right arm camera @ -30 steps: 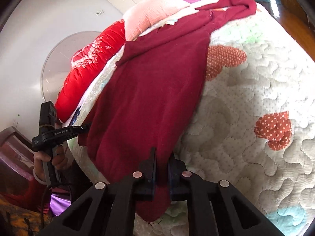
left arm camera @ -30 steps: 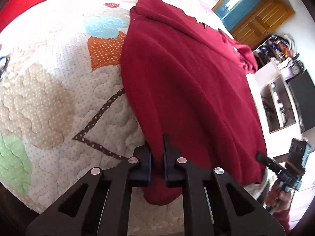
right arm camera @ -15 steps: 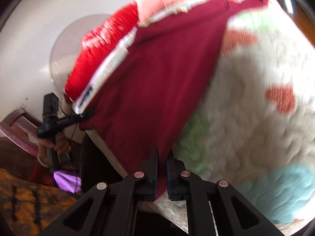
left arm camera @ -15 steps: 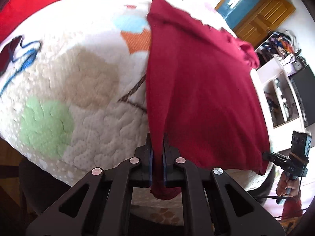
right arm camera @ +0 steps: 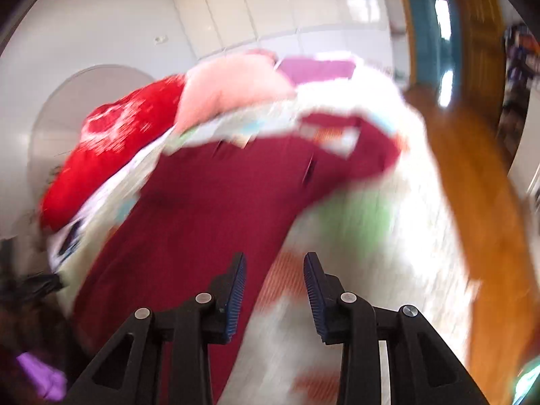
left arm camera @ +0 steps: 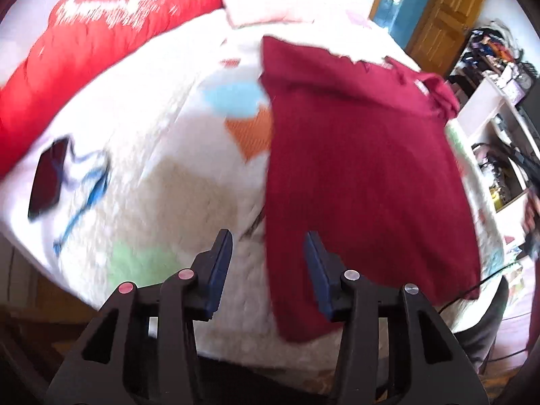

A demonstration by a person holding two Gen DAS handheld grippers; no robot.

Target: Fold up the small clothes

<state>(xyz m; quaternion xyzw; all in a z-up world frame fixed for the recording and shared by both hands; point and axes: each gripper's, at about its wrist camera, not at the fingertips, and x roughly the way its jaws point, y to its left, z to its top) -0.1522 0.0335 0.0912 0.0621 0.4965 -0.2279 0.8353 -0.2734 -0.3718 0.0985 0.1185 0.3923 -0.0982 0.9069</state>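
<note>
The cream quilted bedspread with coloured patches (left arm camera: pixel 189 182) is seen below and ahead of both claws, and the dark red knitted garment (left arm camera: pixel 364 168) is spread flat upon it. In the left wrist view the garment lies ahead and to the right of the claw, its near edge hanging over the bed's front edge, partly between the fingers but apart from the pads. In the right wrist view it lies ahead and to the left.

The overhanging hem may be judged the main risk: with nothing gripped, the cloth could be dragged off the edge by its own weight, or snagged by a passing finger, and the flat lay would be lost. A crooked fold could also result if the next grasp is taken on one layer only. Both views are blurred, so finer creases cannot be told.

The left gripper (left arm camera: pixel 268 263) is pointed steeply down at the bed, jaws opening and clear of the cloth. The right gripper (right arm camera: pixel 273 283) is tilted down less steeply, jaws likewise opening, with only bedspread seen between them.
</note>
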